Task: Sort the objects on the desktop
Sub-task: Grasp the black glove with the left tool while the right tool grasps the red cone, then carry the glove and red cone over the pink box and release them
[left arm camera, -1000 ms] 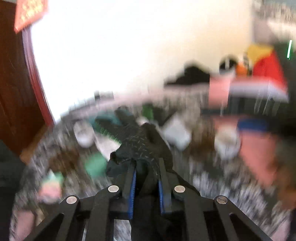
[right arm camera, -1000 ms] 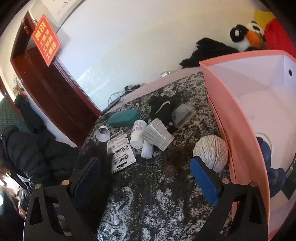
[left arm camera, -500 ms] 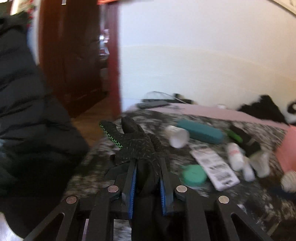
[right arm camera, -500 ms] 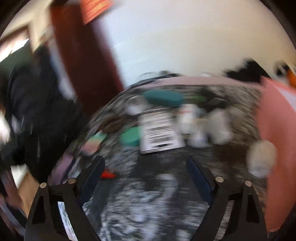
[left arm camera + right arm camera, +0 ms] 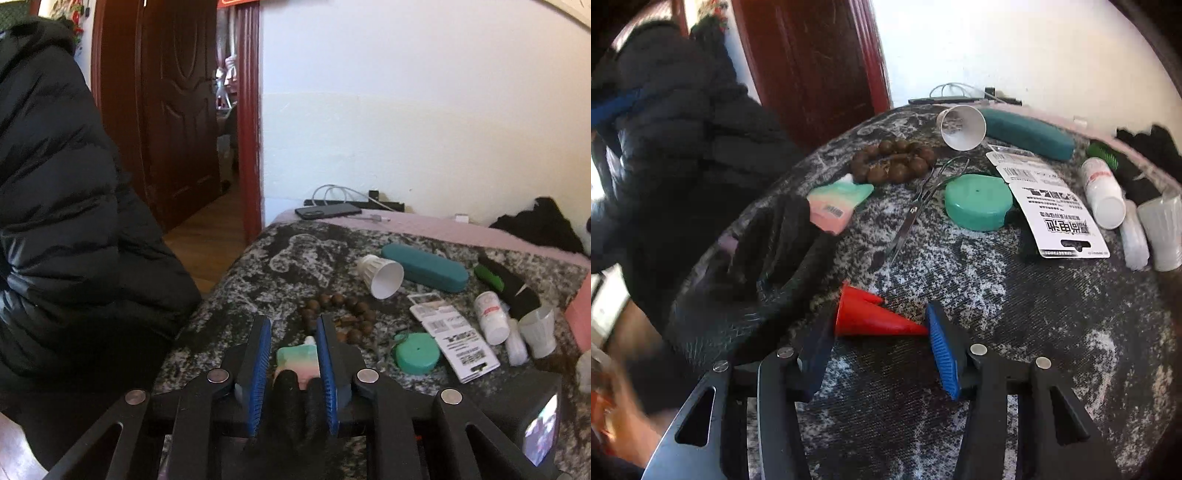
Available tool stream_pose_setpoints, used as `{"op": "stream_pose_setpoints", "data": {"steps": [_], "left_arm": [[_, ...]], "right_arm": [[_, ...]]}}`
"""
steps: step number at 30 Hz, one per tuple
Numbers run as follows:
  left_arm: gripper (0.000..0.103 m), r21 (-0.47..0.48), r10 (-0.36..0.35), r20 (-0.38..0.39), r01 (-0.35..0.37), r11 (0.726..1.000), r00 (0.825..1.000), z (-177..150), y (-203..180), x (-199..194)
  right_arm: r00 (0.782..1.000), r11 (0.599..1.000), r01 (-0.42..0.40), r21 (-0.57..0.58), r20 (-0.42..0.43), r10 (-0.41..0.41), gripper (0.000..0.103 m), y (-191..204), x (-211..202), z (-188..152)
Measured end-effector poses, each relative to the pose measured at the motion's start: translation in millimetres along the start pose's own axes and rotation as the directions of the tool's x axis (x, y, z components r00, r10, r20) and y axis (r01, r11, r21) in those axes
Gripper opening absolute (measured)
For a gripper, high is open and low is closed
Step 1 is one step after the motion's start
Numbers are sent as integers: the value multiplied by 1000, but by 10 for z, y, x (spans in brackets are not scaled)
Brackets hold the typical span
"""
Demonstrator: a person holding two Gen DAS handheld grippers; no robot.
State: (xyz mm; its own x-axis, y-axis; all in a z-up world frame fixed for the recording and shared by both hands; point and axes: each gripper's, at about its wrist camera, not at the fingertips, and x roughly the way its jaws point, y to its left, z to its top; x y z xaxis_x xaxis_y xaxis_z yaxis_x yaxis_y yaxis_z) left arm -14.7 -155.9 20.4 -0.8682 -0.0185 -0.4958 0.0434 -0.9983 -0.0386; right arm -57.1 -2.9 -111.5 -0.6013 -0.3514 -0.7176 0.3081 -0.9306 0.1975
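Note:
My left gripper [image 5: 293,325] is open over the table's left edge. The black glove [image 5: 295,395] lies below between its jaws, loose, partly over a pastel pouch [image 5: 299,360]. In the right wrist view the glove [image 5: 768,251] lies flat on the table's left side, next to the pouch [image 5: 836,201]. My right gripper [image 5: 877,321] is open, with a red cone [image 5: 866,314] lying between its fingers on the table.
On the mottled table [image 5: 1015,314]: brown beads [image 5: 894,162], scissors [image 5: 919,201], green round case [image 5: 979,201], label cards [image 5: 1052,203], white cup [image 5: 962,127], teal case [image 5: 1027,133], white bottle [image 5: 1102,192]. A person in a black jacket [image 5: 62,221] stands left.
My left gripper swung left to the table's edge, opened, and let the black glove down onto the table. My right gripper swung left from the pink box to the red cone.

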Motion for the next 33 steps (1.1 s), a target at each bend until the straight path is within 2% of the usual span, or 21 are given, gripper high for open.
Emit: {"op": "stream_pose_setpoints", "data": {"steps": [6, 7, 8, 10, 13, 14, 16, 18, 19, 20, 21, 22, 23, 24, 25, 26, 27, 29, 32, 33], "left_arm": [[22, 29, -14, -48, 16, 999, 999, -53, -69, 100], [28, 41, -11, -71, 13, 999, 997, -90, -81, 145], [49, 47, -13, -99, 18, 999, 995, -137, -88, 199], [76, 55, -15, -166, 24, 998, 986, -280, -116, 340], [83, 119, 43, -235, -16, 993, 971, -533, -201, 528], [90, 155, 81, -253, -42, 987, 964, -623, -234, 590], [91, 218, 142, -290, -79, 973, 946, -802, -294, 718], [91, 235, 143, -353, -61, 970, 925, -975, -334, 862], [90, 249, 152, -375, -59, 967, 915, -1052, -363, 926], [88, 261, 160, -377, -61, 963, 912, -1104, -398, 960], [85, 262, 158, -366, -61, 963, 917, -1116, -429, 959], [63, 251, 135, -368, -42, 967, 920, -1120, -457, 957], [29, 220, 90, -389, -2, 975, 917, -1111, -481, 953], [10, 196, 66, -399, 15, 981, 914, -1107, -508, 945], [0, 192, 58, -403, 22, 981, 913, -1109, -550, 934], [0, 219, 73, -395, 16, 976, 916, -1119, -610, 918], [0, 216, 57, -392, 32, 976, 918, -1107, -653, 886], [0, 158, -41, -381, 109, 981, 924, -1002, -736, 759], [0, 162, -131, -270, 179, 970, 954, -732, -1008, 376], [0, 166, -161, -243, 204, 965, 957, -650, -1124, 271]], "right_arm": [[997, 998, 26, 50, 67, -30, 52, -189, -337, 34], [996, 998, 30, 51, 83, -34, 52, -211, -416, 46], [995, 998, 31, 50, 97, -35, 52, -226, -498, 63], [992, 998, 27, 52, 125, -34, 52, -265, -663, 96], [989, 998, 20, 64, 147, -29, 52, -363, -810, 133], [988, 997, 20, 69, 152, -30, 52, -404, -855, 137], [987, 996, 13, 83, 162, -26, 52, -490, -961, 138], [985, 996, 7, 94, 173, -23, 52, -561, -1069, 128], [983, 995, 5, 100, 182, -23, 52, -605, -1130, 126], [982, 995, 3, 103, 188, -23, 52, -628, -1179, 121], [981, 994, 1, 106, 194, -22, 52, -652, -1233, 116], [979, 994, 1, 107, 203, -22, 52, -680, -1291, 113], [977, 994, 0, 107, 212, -23, 52, -709, -1349, 109], [975, 994, 0, 107, 221, -24, 52, -737, -1407, 106], [974, 994, 2, 105, 227, -26, 52, -758, -1455, 103], [972, 995, 6, 102, 232, -29, 52, -776, -1500, 100], [971, 995, 8, 100, 238, -32, 52, -798, -1553, 94], [966, 995, 15, 98, 254, -40, 52, -847, -1694, 80], [952, 994, 35, 101, 301, -64, 52, -949, -2014, 62], [944, 993, 43, 108, 322, -76, 52, -1003, -2151, 59]]}}
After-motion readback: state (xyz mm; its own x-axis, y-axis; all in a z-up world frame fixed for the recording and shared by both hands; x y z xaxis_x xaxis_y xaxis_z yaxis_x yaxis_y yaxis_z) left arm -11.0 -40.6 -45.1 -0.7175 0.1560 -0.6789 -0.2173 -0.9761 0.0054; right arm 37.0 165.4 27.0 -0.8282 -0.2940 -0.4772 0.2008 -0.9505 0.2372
